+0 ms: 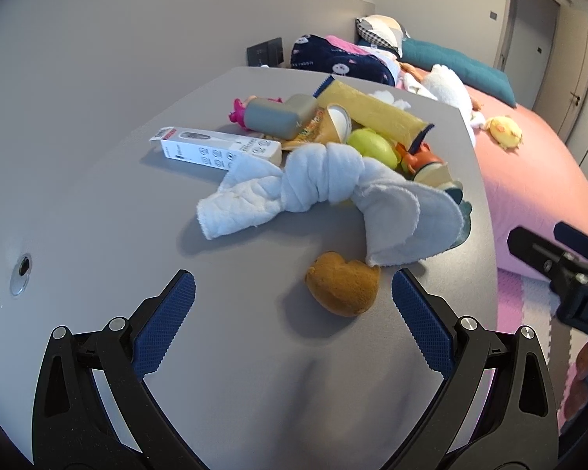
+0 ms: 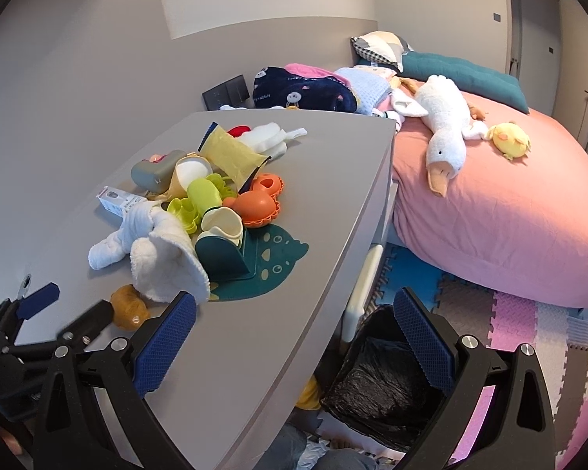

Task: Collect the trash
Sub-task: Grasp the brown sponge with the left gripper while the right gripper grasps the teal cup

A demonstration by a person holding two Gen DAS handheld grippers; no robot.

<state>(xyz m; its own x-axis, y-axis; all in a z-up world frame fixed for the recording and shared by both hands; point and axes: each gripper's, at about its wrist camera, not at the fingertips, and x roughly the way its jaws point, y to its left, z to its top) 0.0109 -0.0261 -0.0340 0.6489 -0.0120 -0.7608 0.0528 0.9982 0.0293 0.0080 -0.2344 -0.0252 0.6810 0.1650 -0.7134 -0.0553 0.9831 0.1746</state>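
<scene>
A brown lumpy piece of trash (image 1: 343, 288) lies on the grey table (image 1: 117, 203), just ahead of my open, empty left gripper (image 1: 293, 293); it also shows in the right wrist view (image 2: 128, 307). Behind it lies a knotted white cloth (image 1: 325, 184), a white box (image 1: 215, 149), a yellow packet (image 1: 372, 111) and plastic toys. My right gripper (image 2: 294, 313) is open and empty, over the table's right edge, above a bin lined with a black bag (image 2: 380, 384). The left gripper appears at lower left in the right wrist view (image 2: 66, 305).
A teal mat (image 2: 270, 258) with toy moulds (image 2: 254, 199) lies on the table. A pink bed (image 2: 509, 211) with a plush goose (image 2: 443, 125) stands to the right. Foam floor tiles (image 2: 529, 321) lie below. The wall runs along the table's left.
</scene>
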